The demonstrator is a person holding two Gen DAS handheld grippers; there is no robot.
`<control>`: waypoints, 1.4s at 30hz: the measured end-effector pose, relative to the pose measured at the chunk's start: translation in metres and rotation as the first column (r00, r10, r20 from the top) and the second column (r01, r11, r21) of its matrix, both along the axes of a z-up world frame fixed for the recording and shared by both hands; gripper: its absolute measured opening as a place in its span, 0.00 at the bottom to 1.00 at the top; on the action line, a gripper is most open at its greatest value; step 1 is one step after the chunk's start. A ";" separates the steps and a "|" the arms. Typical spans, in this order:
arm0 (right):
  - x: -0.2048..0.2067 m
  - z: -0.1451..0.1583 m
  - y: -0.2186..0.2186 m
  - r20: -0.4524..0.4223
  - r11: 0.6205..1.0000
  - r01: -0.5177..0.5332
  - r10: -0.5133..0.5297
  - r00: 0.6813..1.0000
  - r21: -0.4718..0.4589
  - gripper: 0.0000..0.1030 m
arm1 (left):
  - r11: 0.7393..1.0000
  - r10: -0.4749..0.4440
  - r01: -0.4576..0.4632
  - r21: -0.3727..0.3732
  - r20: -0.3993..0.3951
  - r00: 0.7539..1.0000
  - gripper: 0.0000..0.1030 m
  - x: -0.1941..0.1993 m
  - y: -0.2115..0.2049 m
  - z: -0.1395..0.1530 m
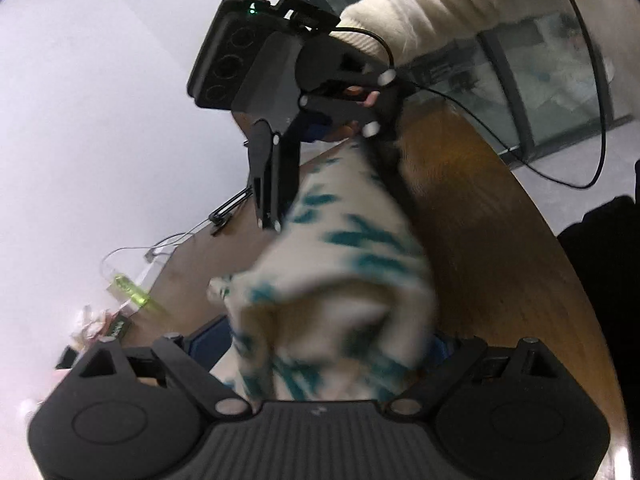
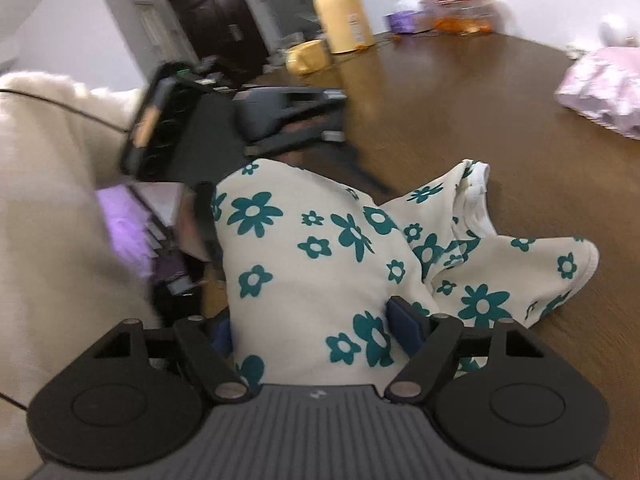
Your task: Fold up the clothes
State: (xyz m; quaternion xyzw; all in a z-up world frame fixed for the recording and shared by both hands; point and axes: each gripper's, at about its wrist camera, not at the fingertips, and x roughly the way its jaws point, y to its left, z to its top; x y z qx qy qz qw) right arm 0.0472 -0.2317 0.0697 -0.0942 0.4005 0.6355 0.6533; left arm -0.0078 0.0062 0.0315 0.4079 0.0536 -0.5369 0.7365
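A cream shirt [image 2: 320, 264] with teal flowers hangs bunched between the left gripper [image 1: 332, 344] and right gripper [image 2: 320, 320], both sets of jaws wide apart around the cloth, its far end trailing ahead onto the brown wooden table [image 2: 440, 100]. Lowering it evenly should keep the fold square. A yellow bottle [image 2: 344, 12] stands far ahead of the right gripper, a pink bundle [image 2: 600, 88] to its right.

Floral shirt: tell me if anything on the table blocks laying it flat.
Nothing visible does. The floral shirt sits between both grippers' fingers, partly on bare wooden table. The yellow bottle and pink bag stand well beyond it, near the far edge.
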 end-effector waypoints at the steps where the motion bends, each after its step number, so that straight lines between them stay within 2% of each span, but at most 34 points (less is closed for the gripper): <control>1: 0.000 0.000 0.000 -0.013 1.000 -0.002 0.002 1.000 0.009 0.75 | 1.000 -0.029 0.029 0.001 -0.063 0.998 0.64 0.005 0.000 0.001; 2: 0.001 0.000 0.000 -0.026 1.000 -0.004 0.005 1.000 0.018 0.75 | 0.999 -0.043 0.043 -0.006 -0.137 0.990 0.50 0.011 0.001 0.003; 3: -0.002 0.005 -0.007 -0.022 0.999 0.019 -0.018 1.000 0.043 0.76 | 0.999 -0.033 0.029 -0.022 -0.202 0.979 0.47 0.017 0.003 0.005; 5: -0.008 0.016 -0.023 -0.011 0.992 0.073 -0.073 0.997 0.099 0.86 | 0.999 -0.010 -0.005 -0.051 -0.285 0.959 0.43 0.025 0.010 0.008; 6: -0.015 0.021 -0.033 0.018 0.984 0.099 -0.103 0.995 0.146 1.00 | 0.998 -0.002 -0.019 -0.063 -0.318 0.948 0.41 0.028 0.015 0.009; 7: -0.027 0.025 -0.039 0.102 0.976 0.117 -0.138 0.985 0.184 1.00 | 0.996 0.003 -0.035 -0.083 -0.362 0.932 0.39 0.033 0.019 0.010; 9: -0.046 0.020 -0.039 0.257 0.981 0.094 -0.135 0.957 0.167 1.00 | 0.988 0.001 -0.077 -0.137 -0.488 0.873 0.36 0.044 0.028 0.013; 10: -0.052 0.014 -0.035 0.305 0.987 0.074 -0.116 0.945 0.145 1.00 | 0.982 -0.013 -0.091 -0.164 -0.544 0.839 0.35 0.049 0.032 0.015; 12: -0.062 0.002 -0.027 0.376 0.992 0.045 -0.087 0.922 0.118 0.99 | 0.971 -0.045 -0.116 -0.208 -0.639 0.768 0.35 0.055 0.039 0.018; 14: -0.068 -0.007 -0.020 0.407 0.991 0.035 -0.086 0.909 0.130 0.98 | 0.966 -0.073 -0.123 -0.228 -0.692 0.718 0.35 0.050 0.042 0.020; 15: -0.068 -0.010 -0.018 0.380 0.988 0.039 -0.094 0.920 0.149 0.86 | 0.963 -0.087 -0.127 -0.238 -0.718 0.691 0.35 0.048 0.043 0.021; 16: -0.063 -0.013 -0.018 0.294 0.983 0.065 -0.113 0.949 0.169 0.68 | 0.960 -0.092 -0.140 -0.244 -0.744 0.662 0.35 0.046 0.045 0.021; 17: -0.057 -0.016 -0.018 0.196 0.978 0.095 -0.132 0.972 0.187 0.64 | 0.956 -0.082 -0.169 -0.240 -0.773 0.629 0.37 0.044 0.046 0.019; 18: -0.052 -0.019 -0.018 0.096 0.971 0.127 -0.149 0.984 0.201 0.64 | 0.949 -0.061 -0.216 -0.229 -0.808 0.586 0.40 0.043 0.049 0.015; 19: -0.046 -0.025 -0.022 -0.024 0.955 0.195 -0.194 0.981 0.223 0.62 | 0.937 -0.039 -0.276 -0.215 -0.848 0.529 0.44 0.043 0.054 0.010; 21: -0.038 -0.039 -0.030 -0.253 0.913 0.333 -0.273 0.928 0.238 0.61 | 0.903 -0.013 -0.388 -0.186 -0.913 0.407 0.54 0.045 0.064 0.001; 23: -0.030 -0.049 -0.032 -0.437 0.872 0.440 -0.318 0.842 0.213 0.60 | 0.858 -0.037 -0.483 -0.178 -0.957 0.287 0.55 0.054 0.079 -0.008; 24: -0.025 -0.050 -0.031 -0.506 0.856 0.480 -0.334 0.796 0.190 0.61 | 0.833 -0.048 -0.524 -0.176 -0.967 0.249 0.57 0.056 0.084 -0.010; 26: -0.020 -0.049 -0.030 -0.544 0.833 0.534 -0.383 0.747 0.147 0.70 | 0.785 -0.048 -0.593 -0.179 -0.972 0.230 0.61 0.055 0.090 -0.011; 27: -0.018 -0.046 -0.030 -0.547 0.820 0.558 -0.412 0.729 0.126 0.75 | 0.764 -0.028 -0.623 -0.169 -0.973 0.229 0.69 0.053 0.091 -0.011; 29: -0.022 -0.038 -0.036 -0.512 0.795 0.593 -0.459 0.726 0.129 0.81 | 0.715 0.034 -0.686 -0.132 -0.974 0.223 0.72 0.046 0.091 -0.008; 30: -0.025 -0.034 -0.039 -0.493 0.782 0.609 -0.481 0.725 0.132 0.83 | 0.695 0.069 -0.710 -0.115 -0.972 0.225 0.79 0.042 0.092 -0.005; 32: -0.035 -0.025 -0.048 -0.435 0.737 0.663 -0.560 0.706 0.127 0.83 | 0.666 0.144 -0.740 -0.095 -0.957 0.253 0.96 0.034 0.095 0.006; 34: -0.046 -0.020 -0.056 -0.387 0.675 0.726 -0.640 0.664 0.130 0.83 | 0.622 0.228 -0.777 -0.095 -0.928 0.295 0.97 0.026 0.101 0.017; 36: -0.056 -0.018 -0.055 -0.327 0.624 0.769 -0.703 0.631 0.142 0.82 | 0.578 0.232 -0.807 -0.118 -0.925 0.301 0.98 0.020 0.108 0.021; 37: -0.060 -0.019 -0.052 -0.291 0.594 0.791 -0.739 0.608 0.144 0.78 | 0.561 0.226 -0.820 -0.116 -0.931 0.286 0.98 0.020 0.112 0.020; 38: -0.064 -0.021 -0.050 -0.275 0.581 0.800 -0.753 0.598 0.150 0.73 | 0.540 0.224 -0.835 -0.103 -0.939 0.261 0.96 0.021 0.117 0.017; 39: -0.068 -0.023 -0.049 -0.263 0.571 0.806 -0.763 0.591 0.155 0.62 | 0.525 0.223 -0.847 -0.088 -0.946 0.237 0.90 0.024 0.121 0.015; 40: -0.072 -0.026 -0.045 -0.260 0.560 0.814 -0.772 0.581 0.157 0.55 | 0.519 0.230 -0.852 -0.070 -0.949 0.218 0.84 0.025 0.120 0.011; 41: -0.076 -0.029 -0.042 -0.258 0.548 0.822 -0.780 0.570 0.157 0.54 | 0.520 0.252 -0.853 -0.046 -0.946 0.204 0.73 0.023 0.117 0.005; 42: -0.079 -0.030 -0.038 -0.244 0.549 0.823 -0.786 0.568 0.149 0.52 | 0.523 0.287 -0.852 -0.038 -0.933 0.218 0.71 0.022 0.114 0.002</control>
